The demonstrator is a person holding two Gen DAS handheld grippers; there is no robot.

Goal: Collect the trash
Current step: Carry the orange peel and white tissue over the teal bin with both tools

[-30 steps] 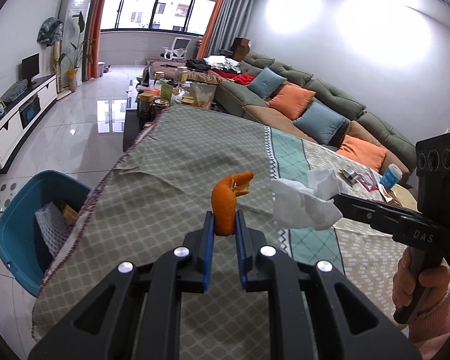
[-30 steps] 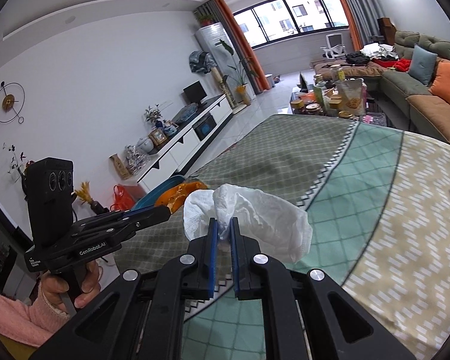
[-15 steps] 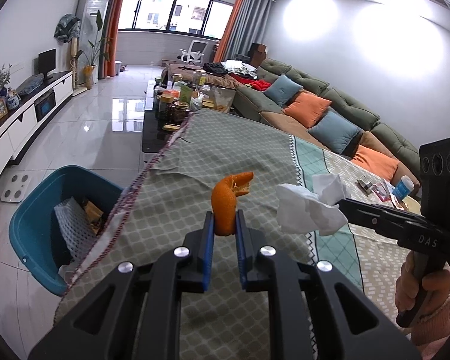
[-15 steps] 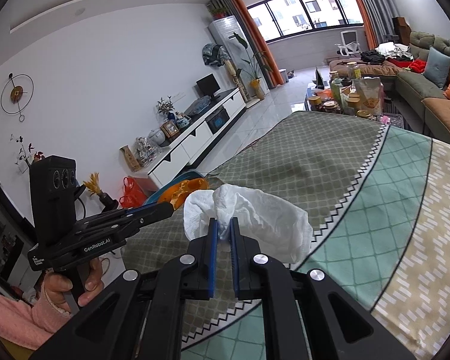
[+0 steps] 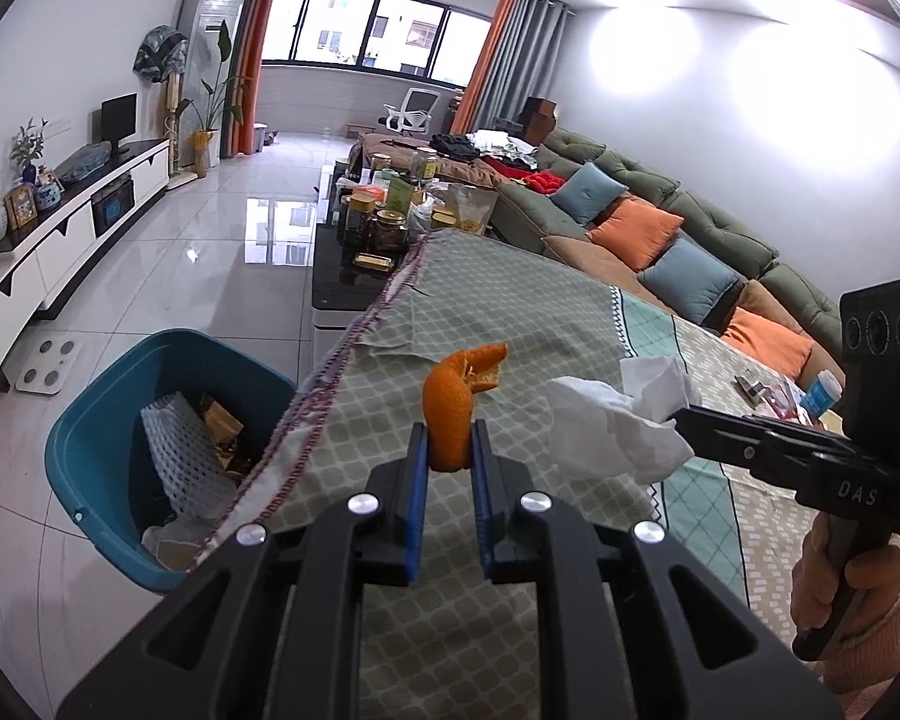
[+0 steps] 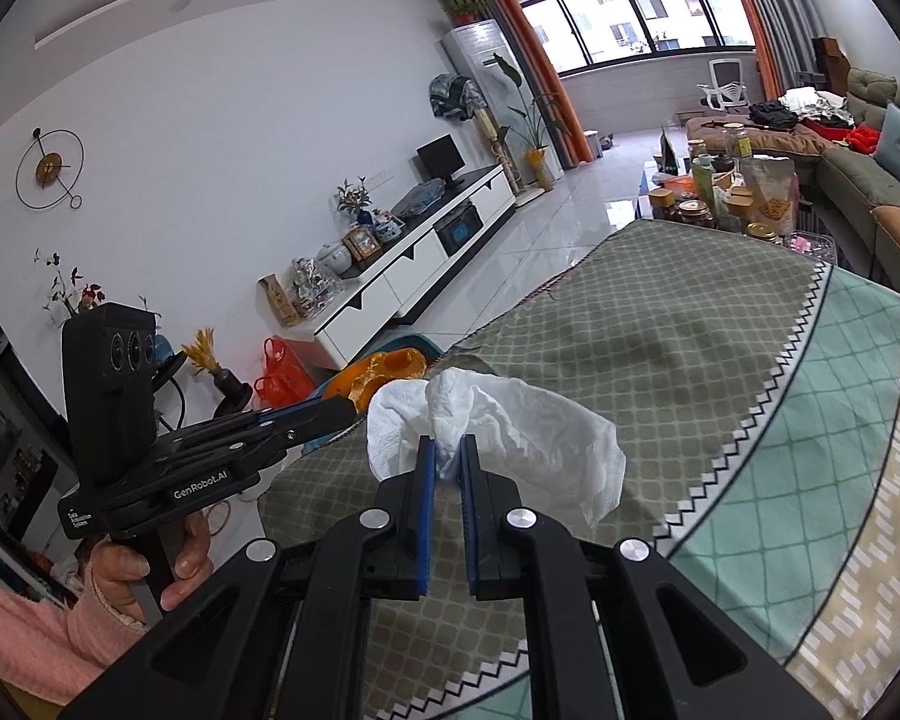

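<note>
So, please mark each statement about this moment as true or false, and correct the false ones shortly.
1. The left gripper is shut on an orange peel. True.
2. The right gripper is open with nothing in it. False: it is shut on a crumpled white tissue.
3. The blue bin stands on the floor beside the table's edge. True.
4. The blue bin has nothing inside. False: white foam netting and other scraps lie in it.
5. The orange peel lies flat on the tablecloth. False: it is held up between the left gripper's pads.
</note>
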